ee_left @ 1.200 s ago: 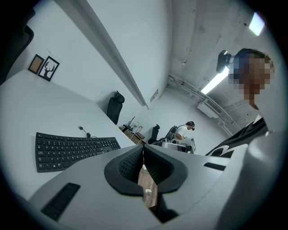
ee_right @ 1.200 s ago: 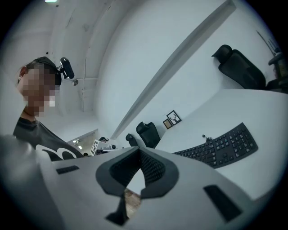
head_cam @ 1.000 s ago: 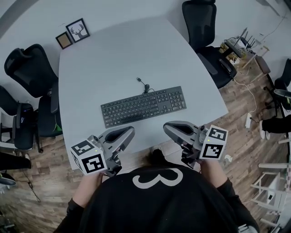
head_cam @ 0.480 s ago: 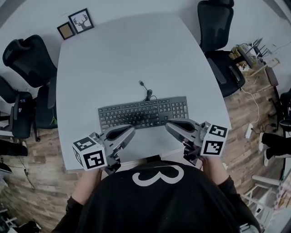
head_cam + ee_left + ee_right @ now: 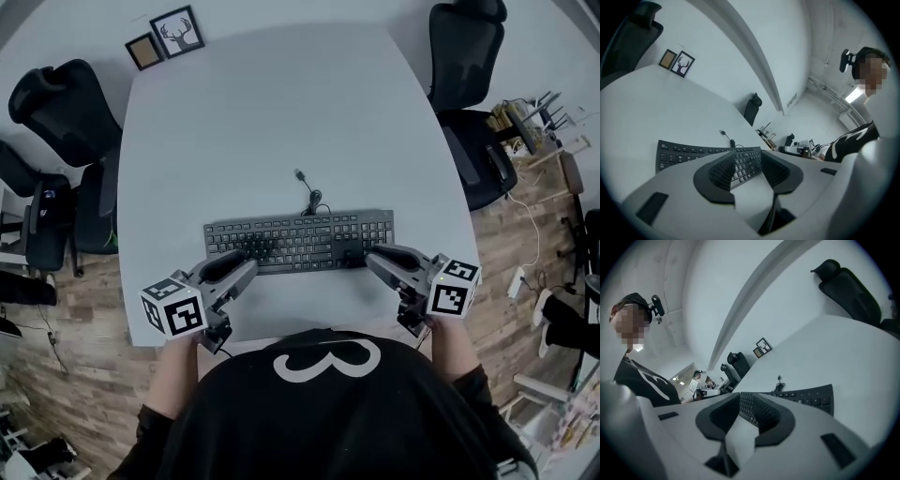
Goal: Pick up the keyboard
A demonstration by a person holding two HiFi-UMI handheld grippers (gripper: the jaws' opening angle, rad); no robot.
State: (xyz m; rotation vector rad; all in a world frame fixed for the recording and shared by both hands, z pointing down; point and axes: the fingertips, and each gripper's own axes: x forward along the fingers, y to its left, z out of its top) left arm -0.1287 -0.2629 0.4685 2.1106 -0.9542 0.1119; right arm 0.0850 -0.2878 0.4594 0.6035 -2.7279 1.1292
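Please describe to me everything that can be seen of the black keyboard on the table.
The keyboard is black, full-size with a number pad, seemingly plastic. It lies flat, keys up, on the pale table, near the person's edge. Its dark cable makes a small loop and ends in a loose plug behind it. The left claw and right claw, whose jaws have just been opening, reach its near edge; neither grips it yet.
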